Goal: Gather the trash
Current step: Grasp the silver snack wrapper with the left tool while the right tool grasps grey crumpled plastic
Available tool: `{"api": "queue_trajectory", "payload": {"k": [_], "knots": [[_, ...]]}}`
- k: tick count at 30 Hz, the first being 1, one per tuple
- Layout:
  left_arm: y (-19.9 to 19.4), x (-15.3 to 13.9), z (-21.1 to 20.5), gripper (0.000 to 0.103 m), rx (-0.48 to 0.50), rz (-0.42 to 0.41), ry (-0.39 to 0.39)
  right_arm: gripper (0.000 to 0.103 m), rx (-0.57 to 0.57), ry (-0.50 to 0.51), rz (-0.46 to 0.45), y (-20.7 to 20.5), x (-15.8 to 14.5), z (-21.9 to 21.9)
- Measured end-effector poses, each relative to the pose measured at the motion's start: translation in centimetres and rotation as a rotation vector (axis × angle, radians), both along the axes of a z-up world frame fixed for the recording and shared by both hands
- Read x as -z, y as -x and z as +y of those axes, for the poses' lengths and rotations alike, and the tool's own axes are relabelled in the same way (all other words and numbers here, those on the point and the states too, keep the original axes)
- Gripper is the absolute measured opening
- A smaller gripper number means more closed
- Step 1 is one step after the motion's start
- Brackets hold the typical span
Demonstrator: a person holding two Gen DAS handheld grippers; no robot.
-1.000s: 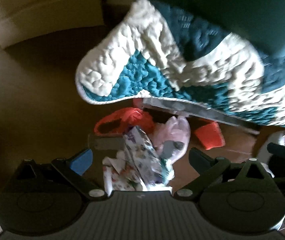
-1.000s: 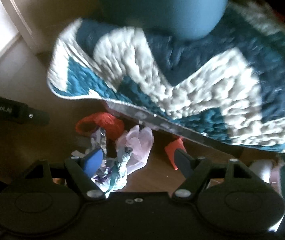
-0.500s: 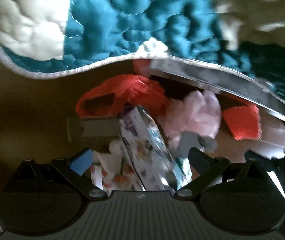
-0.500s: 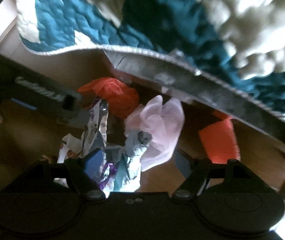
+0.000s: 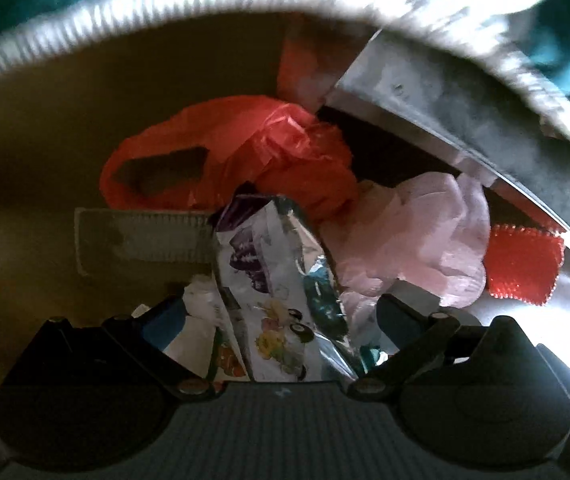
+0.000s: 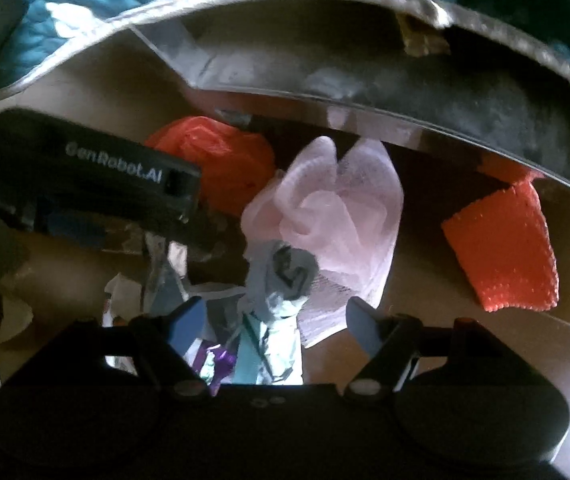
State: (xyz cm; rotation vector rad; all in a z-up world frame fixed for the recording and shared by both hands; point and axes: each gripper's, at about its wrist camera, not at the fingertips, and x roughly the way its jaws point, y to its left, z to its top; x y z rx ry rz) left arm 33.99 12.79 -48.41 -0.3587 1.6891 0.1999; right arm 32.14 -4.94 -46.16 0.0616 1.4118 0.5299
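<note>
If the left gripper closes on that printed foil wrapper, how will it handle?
The printed foil wrapper looks creased and shiny, so probably light, floppy, somewhat slippery. It stands between the open left gripper fingers, likely crumpling when squeezed.

Open left tongs (image 5: 281, 320) around printed wrapper (image 5: 273, 292)

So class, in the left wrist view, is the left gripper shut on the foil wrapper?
No: the left gripper is open, its fingers apart on either side of the foil wrapper.
</note>
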Motion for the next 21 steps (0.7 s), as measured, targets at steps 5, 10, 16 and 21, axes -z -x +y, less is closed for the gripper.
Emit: {"api": "queue_trajectory", "payload": {"k": [5, 10, 16, 21], "knots": [[-0.2, 1.0, 0.1, 0.091, 0.013, 0.022, 0.017, 0.075, 0.03, -0.017, 0.012, -0.2, 0.6, 0.0], [-0.6, 1.9, 0.3, 0.073, 0.012, 0.054, 0.034, 0.053, 0.08, -0.043, 0.031, -0.8, 1.2, -0.3], [-0.9, 2.6, 0.6, 0.051, 0.033, 0.077, 0.035, 0.025, 0.111, -0.032, 0.071, -1.1, 1.9, -0.5], [-0.8, 2.1, 0.4, 0.019, 0.059, 0.098, 0.05, 0.023, 0.115, -0.025, 0.059, -0.6, 1.2, -1.0]]}}
